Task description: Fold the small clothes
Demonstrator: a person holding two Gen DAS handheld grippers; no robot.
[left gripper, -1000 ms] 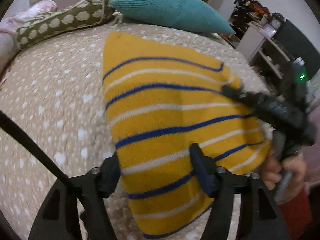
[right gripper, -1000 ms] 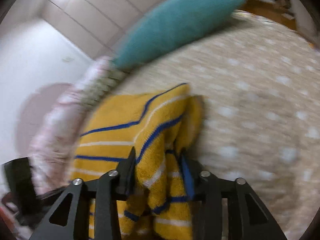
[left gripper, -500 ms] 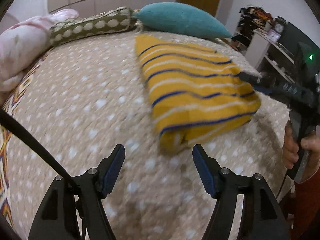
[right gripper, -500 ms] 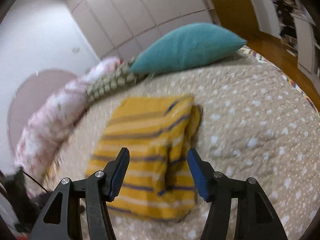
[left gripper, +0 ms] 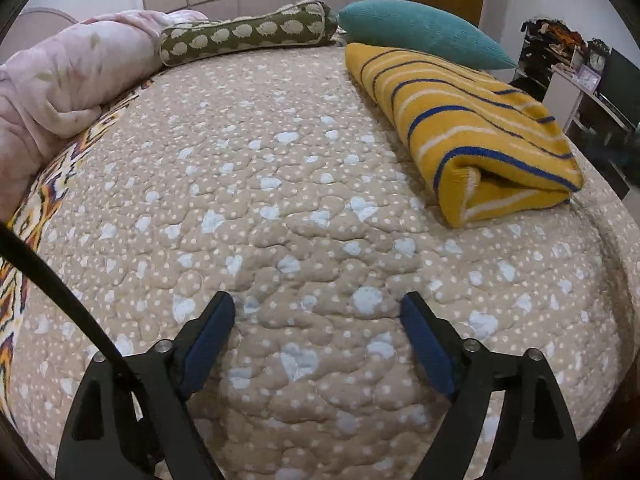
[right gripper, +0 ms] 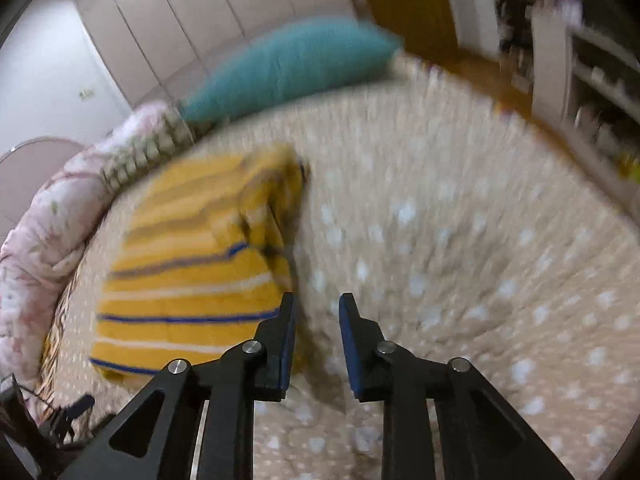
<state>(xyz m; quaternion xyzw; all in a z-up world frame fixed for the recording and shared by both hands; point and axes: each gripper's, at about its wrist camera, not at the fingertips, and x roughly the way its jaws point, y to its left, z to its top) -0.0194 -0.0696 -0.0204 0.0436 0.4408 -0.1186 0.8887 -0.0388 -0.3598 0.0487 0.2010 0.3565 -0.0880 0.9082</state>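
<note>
Sweater [left gripper: 464, 124] folded, long axis toward teal pillow [left gripper: 420, 34], folded end nearest.

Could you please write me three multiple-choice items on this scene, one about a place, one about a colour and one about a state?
1. Where does the folded yellow garment lie?
A. on the bedspread, near the teal pillow
B. on the floor
C. between the left jaws

2. What colour are its dark stripes?
A. red
B. blue
C. green

3. How does the left gripper stand?
A. shut on the garment
B. shut on nothing
C. open, holding nothing

Answers: 1 A, it rests on the spotted cover just in front of the pillow. 2 B, blue and white lines cross the yellow knit. 3 C, the jaws are wide apart above bare bedspread.
</note>
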